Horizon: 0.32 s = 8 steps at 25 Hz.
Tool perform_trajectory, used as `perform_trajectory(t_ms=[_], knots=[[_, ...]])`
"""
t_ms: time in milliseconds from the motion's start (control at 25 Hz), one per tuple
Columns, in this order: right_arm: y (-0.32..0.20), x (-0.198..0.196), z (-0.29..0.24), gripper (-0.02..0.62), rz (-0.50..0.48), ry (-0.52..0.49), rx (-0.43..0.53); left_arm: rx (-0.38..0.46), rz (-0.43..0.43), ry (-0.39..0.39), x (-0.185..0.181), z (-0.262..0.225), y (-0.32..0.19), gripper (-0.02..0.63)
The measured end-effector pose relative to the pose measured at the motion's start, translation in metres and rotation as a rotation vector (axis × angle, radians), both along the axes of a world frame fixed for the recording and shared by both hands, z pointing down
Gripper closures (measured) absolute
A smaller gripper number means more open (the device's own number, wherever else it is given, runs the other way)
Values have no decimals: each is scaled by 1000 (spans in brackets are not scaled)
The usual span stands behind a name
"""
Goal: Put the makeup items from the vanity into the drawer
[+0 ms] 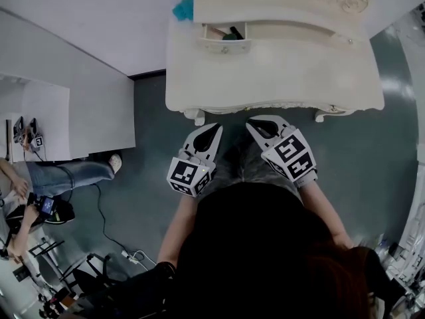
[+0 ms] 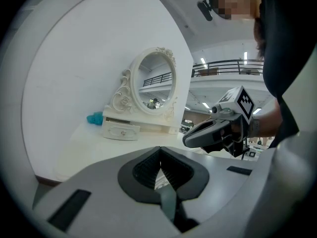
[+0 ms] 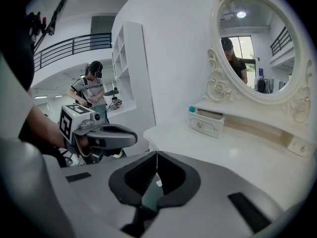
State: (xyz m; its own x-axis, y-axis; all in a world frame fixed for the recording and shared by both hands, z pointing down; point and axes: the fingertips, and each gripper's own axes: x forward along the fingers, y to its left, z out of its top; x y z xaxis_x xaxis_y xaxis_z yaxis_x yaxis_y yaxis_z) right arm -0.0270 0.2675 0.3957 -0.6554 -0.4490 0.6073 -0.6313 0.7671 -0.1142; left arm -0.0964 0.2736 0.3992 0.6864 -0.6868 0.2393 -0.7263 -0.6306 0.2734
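The left gripper (image 1: 214,129) and right gripper (image 1: 254,123) are hovering side by side just short of the white counter (image 1: 279,78), each with jaws pressed together on nothing. Farther off at 11 o'clock, the small drawer (image 1: 224,46) is standing open, with dark makeup items (image 1: 232,33) lying inside. A teal object (image 1: 184,8) is sitting beyond it at 10 o'clock.

Held out side by side, left tool (image 1: 214,127) and right tool (image 1: 253,121), tips angled inward, jaws together, both empty.
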Motion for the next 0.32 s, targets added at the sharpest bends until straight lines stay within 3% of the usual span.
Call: perform_trajectory(t_ms=[320], knots=[[25, 5, 1, 572, 19, -13, -14, 1, -2, 21, 1, -2, 20, 592]])
